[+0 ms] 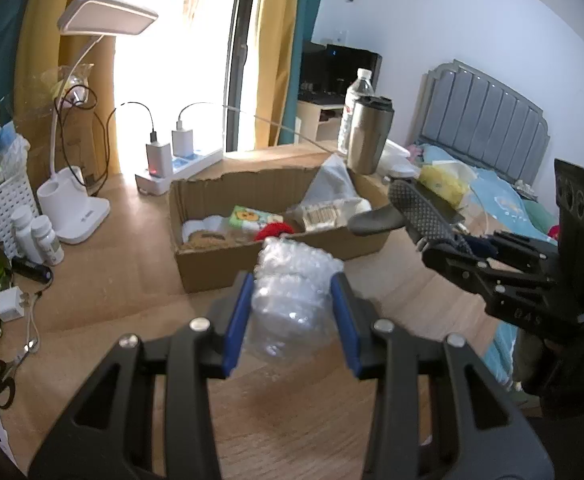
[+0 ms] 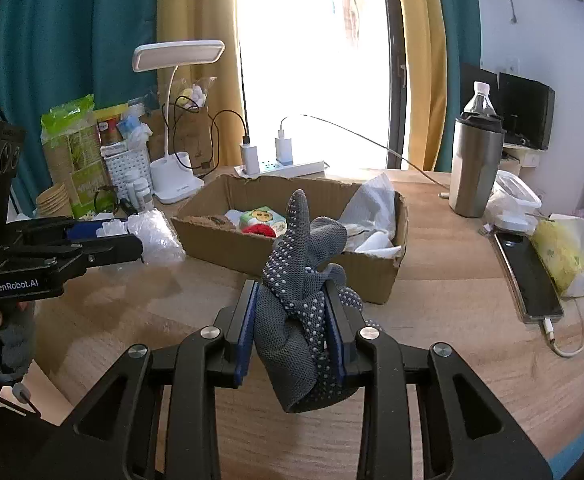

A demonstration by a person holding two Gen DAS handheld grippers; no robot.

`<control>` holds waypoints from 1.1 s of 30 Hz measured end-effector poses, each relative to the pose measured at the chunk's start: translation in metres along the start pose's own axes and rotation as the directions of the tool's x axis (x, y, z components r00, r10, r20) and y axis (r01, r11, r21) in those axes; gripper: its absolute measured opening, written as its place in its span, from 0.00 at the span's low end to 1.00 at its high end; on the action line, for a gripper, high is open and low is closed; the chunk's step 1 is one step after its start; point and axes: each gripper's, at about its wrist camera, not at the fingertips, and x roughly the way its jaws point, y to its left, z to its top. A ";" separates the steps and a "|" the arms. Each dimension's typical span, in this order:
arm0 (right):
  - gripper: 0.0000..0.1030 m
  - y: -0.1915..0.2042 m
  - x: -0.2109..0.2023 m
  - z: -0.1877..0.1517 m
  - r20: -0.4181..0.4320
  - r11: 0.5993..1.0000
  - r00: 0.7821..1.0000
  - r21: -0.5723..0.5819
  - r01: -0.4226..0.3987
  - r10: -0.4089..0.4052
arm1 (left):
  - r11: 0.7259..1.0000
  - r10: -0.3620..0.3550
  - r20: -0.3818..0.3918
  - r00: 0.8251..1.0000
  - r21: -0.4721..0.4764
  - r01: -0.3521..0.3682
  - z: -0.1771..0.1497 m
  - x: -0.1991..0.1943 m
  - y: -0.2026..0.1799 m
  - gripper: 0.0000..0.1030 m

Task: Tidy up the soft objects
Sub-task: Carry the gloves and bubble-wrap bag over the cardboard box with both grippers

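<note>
Right wrist: claw (image 2: 294, 336) pinches knitted, dotted grey glove (image 2: 296, 312).

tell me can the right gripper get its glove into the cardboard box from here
Probably yes. The right gripper, shut on the gray dotted glove, faces the open-topped cardboard box with nothing between; the left gripper is off to one side.

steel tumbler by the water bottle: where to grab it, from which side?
Grip the steel tumbler around its bare metal body, below the black lid, jaws level. It stands upright and round, so a side grasp seats evenly. Come from the cardboard box side: the water bottle stands right behind it and a plastic container crowds its far side.
</note>
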 end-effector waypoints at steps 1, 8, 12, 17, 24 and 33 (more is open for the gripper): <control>0.32 0.000 0.000 0.001 0.001 1.000 1.000 -0.001 -0.001 0.001 | 1.000 0.000 0.000 1.000 -0.001 0.000 0.001 0.000 0.001 0.40; 0.32 -0.003 0.002 0.014 0.011 1.000 1.000 -0.008 -0.005 0.005 | 1.000 -0.004 0.000 1.000 0.003 0.004 0.008 0.003 0.002 0.40; 0.32 -0.005 0.006 0.022 0.012 1.000 1.000 -0.010 -0.005 0.006 | 1.000 -0.005 0.005 1.000 -0.002 0.005 0.015 0.005 0.005 0.40; 0.32 -0.008 0.013 0.031 0.010 1.000 1.000 -0.011 -0.013 0.013 | 1.000 -0.015 0.009 1.000 0.002 0.015 0.021 0.011 0.006 0.40; 0.32 -0.008 0.025 0.044 0.011 0.999 1.000 -0.018 -0.027 0.027 | 1.000 -0.018 0.007 1.000 -0.002 0.018 0.029 0.018 0.010 0.40; 0.32 -0.010 0.045 0.062 0.007 0.998 0.999 -0.032 -0.047 0.047 | 1.000 -0.016 0.027 1.000 -0.007 0.016 0.043 0.025 0.019 0.40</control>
